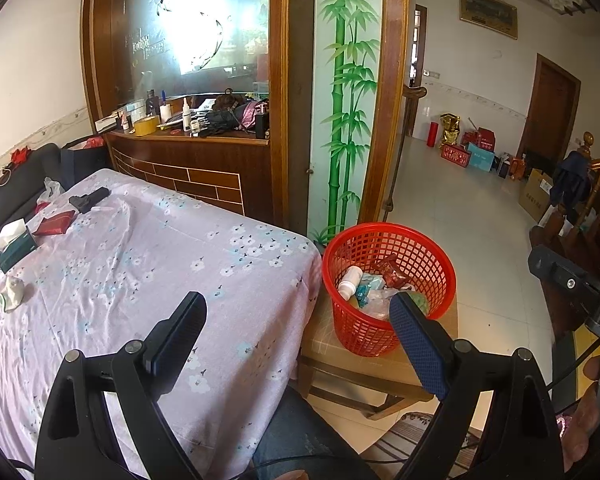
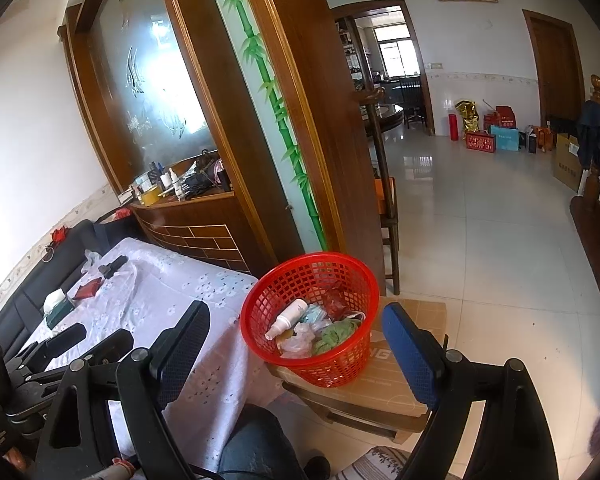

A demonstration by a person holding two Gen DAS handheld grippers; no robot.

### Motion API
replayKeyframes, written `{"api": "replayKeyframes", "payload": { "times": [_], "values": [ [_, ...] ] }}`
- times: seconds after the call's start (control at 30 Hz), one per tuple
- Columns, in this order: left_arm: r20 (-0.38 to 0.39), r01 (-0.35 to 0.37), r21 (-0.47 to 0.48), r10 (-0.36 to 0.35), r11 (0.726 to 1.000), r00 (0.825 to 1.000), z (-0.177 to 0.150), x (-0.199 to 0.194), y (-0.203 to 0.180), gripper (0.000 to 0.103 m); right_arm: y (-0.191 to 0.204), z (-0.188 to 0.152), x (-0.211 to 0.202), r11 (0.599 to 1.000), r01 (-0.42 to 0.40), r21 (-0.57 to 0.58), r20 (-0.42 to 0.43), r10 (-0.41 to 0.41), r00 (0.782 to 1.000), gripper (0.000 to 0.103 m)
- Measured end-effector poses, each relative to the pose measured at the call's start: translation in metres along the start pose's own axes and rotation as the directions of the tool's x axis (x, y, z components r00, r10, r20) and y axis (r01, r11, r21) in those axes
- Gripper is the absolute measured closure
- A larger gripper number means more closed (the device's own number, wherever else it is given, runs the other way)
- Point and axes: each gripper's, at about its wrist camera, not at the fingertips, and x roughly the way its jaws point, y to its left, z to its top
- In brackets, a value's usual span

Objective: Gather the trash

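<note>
Your left gripper point(image 1: 296, 330) and your right gripper point(image 2: 296, 340) both stand with jaws wide apart and nothing between the pads. The landmark is the red mesh basket point(image 1: 388, 288), which sits on a cardboard-topped wooden stool point(image 1: 380, 364) just beside the near corner of the cloth-covered table point(image 1: 140, 264). Inside the basket lie a white bottle point(image 2: 286, 316), a red wrapper point(image 1: 392, 270), blue-white packets and a green rag point(image 2: 336, 332). To the far side of the basket and to its right the tiled floor point(image 2: 480, 240) runs open and bare toward the back wall, giving free room on that flank. To the left of the basket the table edge drops close against the stool, leaving only a narrow gap. Behind the basket rises the wooden partition with the bamboo panel point(image 1: 344, 112), and a wooden chair point(image 2: 388, 216) stands just past it. Well to the left of the basket, on the far end of the cloth, rest a crumpled wad point(image 1: 12, 292), a green tissue box point(image 1: 16, 244), a red packet point(image 1: 56, 224) and a black object point(image 1: 89, 199). Far beyond the basket, boxes and bags point(image 2: 496, 132) line the back wall. To the right of the basket, a wooden stair rail point(image 2: 596, 184) bounds the floor. Your knee point(image 2: 256, 444) sits below the basket, near the stool.
</note>
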Motion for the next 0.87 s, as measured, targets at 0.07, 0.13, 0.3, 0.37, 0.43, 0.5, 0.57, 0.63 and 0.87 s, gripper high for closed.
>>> {"api": "replayKeyframes", "payload": {
  "times": [0.07, 0.13, 0.3, 0.37, 0.43, 0.5, 0.57, 0.63, 0.87],
  "values": [
    [-0.001, -0.001, -0.001, 0.001, 1.0, 1.0, 0.0, 0.0, 0.0, 0.011, 0.001, 0.0, 0.001, 1.0, 0.0, -0.004, -0.003, 0.0, 1.0, 0.012],
    [-0.001, -0.003, -0.001, 0.003, 1.0, 1.0, 0.0, 0.0, -0.001, 0.011, 0.0, 0.0, 0.002, 1.0, 0.0, -0.004, -0.004, 0.0, 1.0, 0.012],
    [-0.003, -0.006, -0.003, 0.006, 1.0, 1.0, 0.0, 0.002, -0.001, 0.011, 0.001, -0.001, 0.002, 1.0, -0.002, -0.005, -0.004, 0.002, 1.0, 0.012],
    [-0.003, -0.007, -0.005, 0.007, 1.0, 1.0, -0.002, 0.002, 0.0, 0.011, 0.001, -0.001, 0.002, 1.0, 0.001, -0.006, -0.005, -0.001, 1.0, 0.012],
    [-0.003, -0.007, -0.004, 0.007, 1.0, 1.0, -0.001, 0.002, 0.0, 0.011, 0.001, -0.001, 0.002, 1.0, -0.004, -0.008, -0.006, 0.004, 1.0, 0.012],
    [-0.004, -0.003, -0.008, 0.003, 1.0, 1.0, -0.001, 0.003, 0.001, 0.011, 0.001, -0.001, 0.002, 1.0, -0.002, -0.009, -0.006, 0.002, 1.0, 0.012],
    [-0.006, -0.001, -0.012, 0.001, 1.0, 1.0, -0.001, 0.005, 0.001, 0.011, 0.001, -0.002, 0.003, 1.0, -0.002, -0.011, -0.008, 0.002, 1.0, 0.012],
    [-0.01, 0.005, -0.02, -0.005, 1.0, 1.0, -0.001, 0.007, 0.003, 0.011, 0.001, -0.004, 0.003, 1.0, -0.001, -0.012, -0.007, 0.001, 1.0, 0.012],
    [-0.012, 0.007, -0.078, -0.008, 0.997, 1.0, -0.004, 0.008, 0.037, 0.011, 0.008, -0.004, 0.012, 0.999, -0.016, -0.029, -0.024, 0.015, 1.0, 0.012]
  ]
}}
